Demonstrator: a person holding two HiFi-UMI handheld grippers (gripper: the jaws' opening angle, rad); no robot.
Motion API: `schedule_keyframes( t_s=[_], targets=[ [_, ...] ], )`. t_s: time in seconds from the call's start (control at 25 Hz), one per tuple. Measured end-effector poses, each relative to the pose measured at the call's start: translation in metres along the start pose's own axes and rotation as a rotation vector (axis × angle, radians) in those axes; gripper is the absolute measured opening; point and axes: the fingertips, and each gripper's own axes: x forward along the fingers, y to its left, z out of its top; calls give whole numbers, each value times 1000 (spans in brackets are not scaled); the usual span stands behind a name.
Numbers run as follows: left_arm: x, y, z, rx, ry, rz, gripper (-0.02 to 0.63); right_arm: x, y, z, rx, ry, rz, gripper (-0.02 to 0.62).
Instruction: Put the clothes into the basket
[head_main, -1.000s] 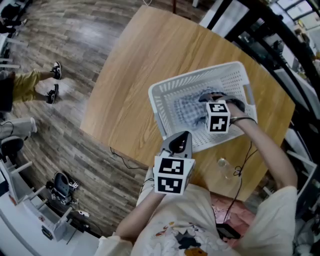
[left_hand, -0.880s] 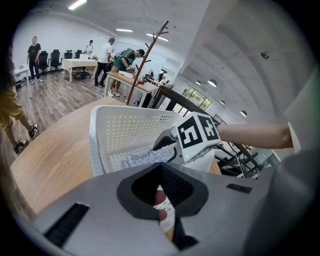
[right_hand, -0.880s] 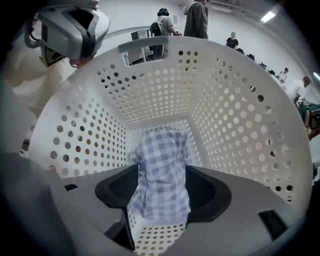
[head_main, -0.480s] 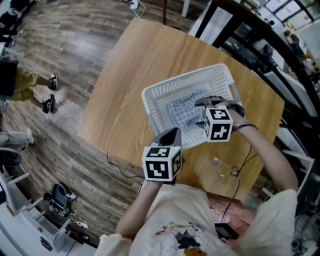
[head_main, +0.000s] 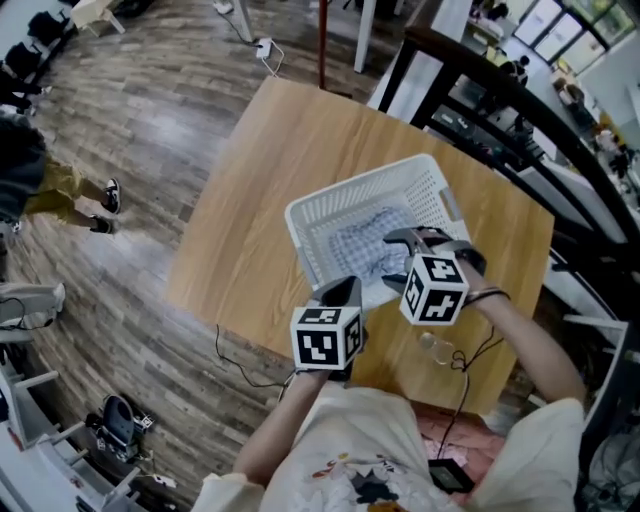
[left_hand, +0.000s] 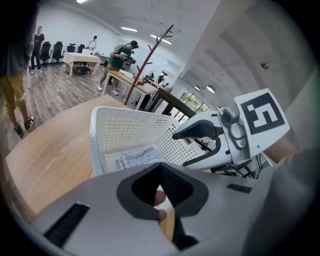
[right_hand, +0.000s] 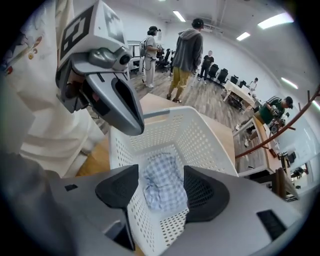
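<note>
Checked cloth (head_main: 362, 243) lies on the floor of the white basket (head_main: 350, 190), which sits on the wooden tabletop (head_main: 250, 210). Right gripper (right_hand: 161, 189) hangs over the basket's 4 o'clock side. Its fingers are wide apart and hold nothing; the cloth shows between them, lower down. Left gripper (head_main: 346, 288) is at the basket's 6 o'clock rim, fingers closed together, empty.

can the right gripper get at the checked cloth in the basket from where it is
Probably yes. The right gripper hangs open above the open-topped basket, the checked cloth lies below its jaws, and nothing covers it. The left gripper is off by the near rim.
</note>
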Motion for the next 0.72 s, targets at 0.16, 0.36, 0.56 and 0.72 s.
schedule_keyframes(
  t_s=[0.16,0.36,0.56,0.72],
  targets=[
    [-14,-11,0,35,-15,-15,-3,-17,5,10,73,-63,-50,287],
    [-41,-13,4,46,-56,-24,-3,-47,10,28,240,-203,-175,244],
    [-64,-15,2,90,-84,-21,-3,-69,14,34,540,-374,-287,210],
    [-73,-22,-6,118,-81,-35,-3,-85,14,34,730,-502,-389,189]
  ],
)
